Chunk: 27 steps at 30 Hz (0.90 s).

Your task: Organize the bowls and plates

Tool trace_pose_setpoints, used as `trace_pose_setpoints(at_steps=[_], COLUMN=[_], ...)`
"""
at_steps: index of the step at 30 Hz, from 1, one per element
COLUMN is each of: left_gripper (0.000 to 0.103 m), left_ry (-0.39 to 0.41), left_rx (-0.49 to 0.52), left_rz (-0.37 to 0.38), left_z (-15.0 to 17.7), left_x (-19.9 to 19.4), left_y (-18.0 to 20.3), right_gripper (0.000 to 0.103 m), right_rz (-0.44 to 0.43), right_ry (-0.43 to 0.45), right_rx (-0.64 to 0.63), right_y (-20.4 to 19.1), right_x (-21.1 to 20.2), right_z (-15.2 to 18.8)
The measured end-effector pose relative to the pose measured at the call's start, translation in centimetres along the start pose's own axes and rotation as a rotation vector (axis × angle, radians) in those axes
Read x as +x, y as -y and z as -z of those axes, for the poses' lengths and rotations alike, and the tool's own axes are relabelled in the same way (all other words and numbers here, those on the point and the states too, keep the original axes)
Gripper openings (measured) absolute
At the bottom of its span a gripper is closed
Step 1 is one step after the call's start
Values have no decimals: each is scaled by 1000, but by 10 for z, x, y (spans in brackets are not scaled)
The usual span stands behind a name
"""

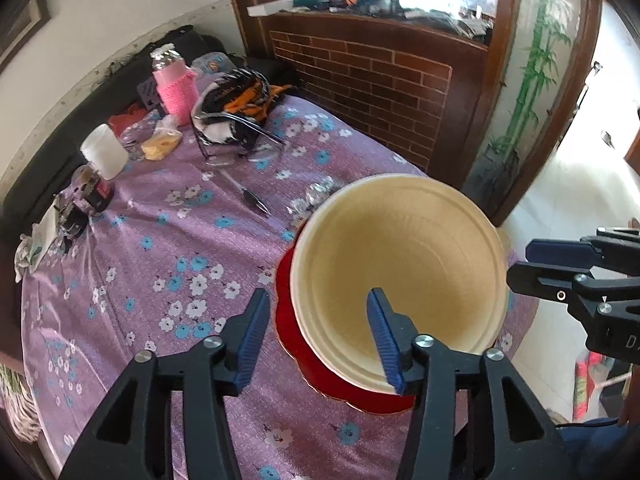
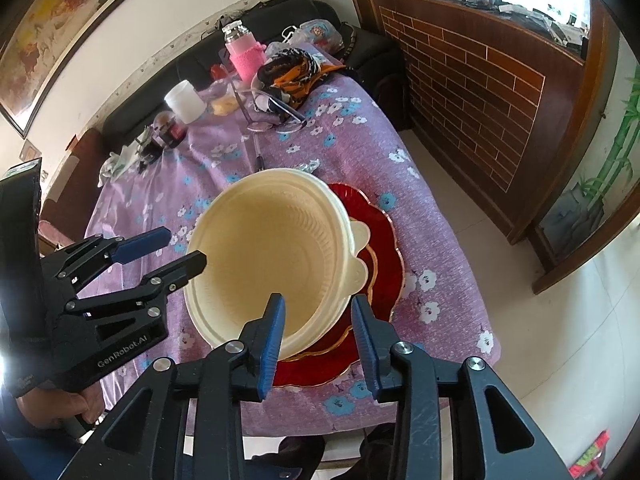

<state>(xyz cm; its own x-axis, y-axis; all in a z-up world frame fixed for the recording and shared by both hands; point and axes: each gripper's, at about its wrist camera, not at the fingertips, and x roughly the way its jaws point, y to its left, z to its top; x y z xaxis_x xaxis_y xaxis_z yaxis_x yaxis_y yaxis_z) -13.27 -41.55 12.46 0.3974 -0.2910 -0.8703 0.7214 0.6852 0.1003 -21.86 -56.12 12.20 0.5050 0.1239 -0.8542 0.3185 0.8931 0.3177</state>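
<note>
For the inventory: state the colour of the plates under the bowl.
Red plates with gold rims, clearest in the right wrist view.

The bowl [image 2: 276,256] sits on the stacked plates [image 2: 372,276] at the near edge of the table [image 2: 440,216]. Behind it lies a pen [image 1: 250,196], then a pair of glasses [image 1: 240,148]. At the table's far side stand a bottle [image 2: 242,54] and, left of it, a jar [image 2: 184,100]
</note>
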Motion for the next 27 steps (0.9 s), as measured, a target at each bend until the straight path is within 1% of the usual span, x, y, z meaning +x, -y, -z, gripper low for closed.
trace_pose_setpoints(at_steps=[2,5,8,12,14,16,20,23,25,27], left_gripper=[56,57,57,57,57,57,57,57,57,57], left_ry=[21,35,20,-4,-15,-23,-26,-31,-30,-35], left_rx=[-19,-54,-103,-151,-156,-145,-129,-162,-188,-213], left_rz=[-21,-48,-67,-71,-66,-62,-36,22,36,52], left_z=[0,3,8,19,24,27,30,35,37,39], left_x=[-4,-6,-4,-4,-4,-5,-4,-2,-1,0], left_y=[-1,0,0,1,0,-3,-15,-29,-38,-49], right_gripper=[39,40,41,43,43,43,43,44,44,44], right_rz=[-1,-8,-21,-31,-40,-48,-55,-52,-40,-35], right_ry=[3,-9,-21,-52,-70,-69,-33,-30,-30,-12], right_rx=[-7,-24,-56,-77,-88,-97,-39,40,91,147], right_y=[3,7,11,15,13,8,3,8,14,21], right_x=[0,1,3,8,12,13,11,10,9,3], right_z=[-1,0,-3,-5,-6,-5,2,9,12,15])
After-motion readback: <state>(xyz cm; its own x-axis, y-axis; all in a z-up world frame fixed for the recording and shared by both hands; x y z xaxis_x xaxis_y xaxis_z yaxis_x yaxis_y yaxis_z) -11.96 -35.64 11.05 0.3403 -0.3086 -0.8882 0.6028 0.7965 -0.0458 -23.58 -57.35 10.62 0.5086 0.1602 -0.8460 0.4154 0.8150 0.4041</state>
